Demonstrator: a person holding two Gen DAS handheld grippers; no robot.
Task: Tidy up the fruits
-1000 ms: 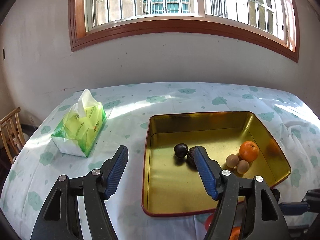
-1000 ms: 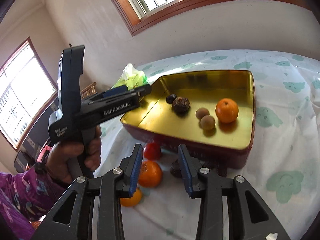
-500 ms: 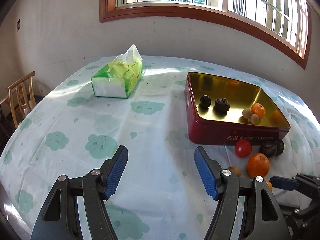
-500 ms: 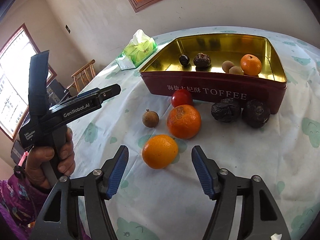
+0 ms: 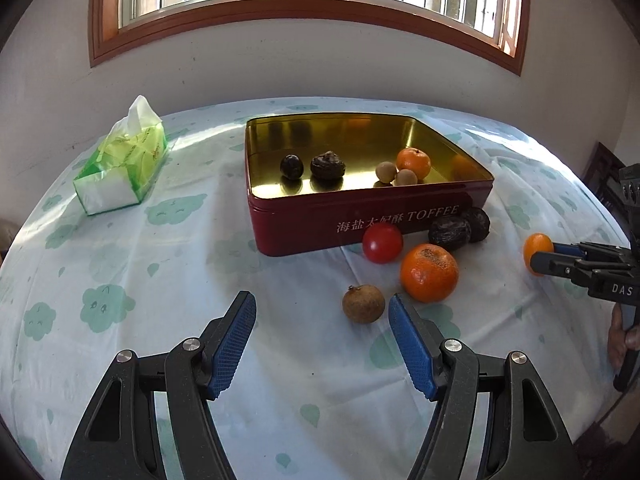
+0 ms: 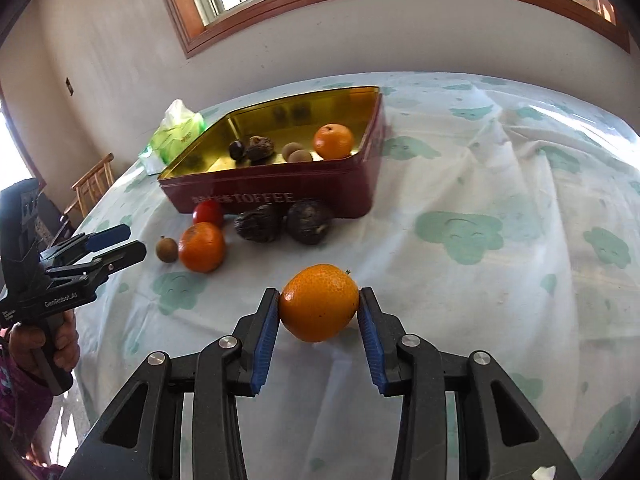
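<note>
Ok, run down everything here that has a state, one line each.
Red toffee tin: lidless, five fruits inside.
Green tissue pack: open, tissue poking out.
Small orange mandarin: between the right gripper's pads.
Right gripper: just closed on the mandarin.
Left gripper: open, empty.

A green tissue pack (image 5: 124, 162) lies on the cloud-printed tablecloth (image 5: 120, 280), a white tissue sticking up from its top. A wooden chair (image 6: 91, 188) stands beside the table, and a wood-framed window (image 5: 304, 4) sits in the wall behind.
</note>
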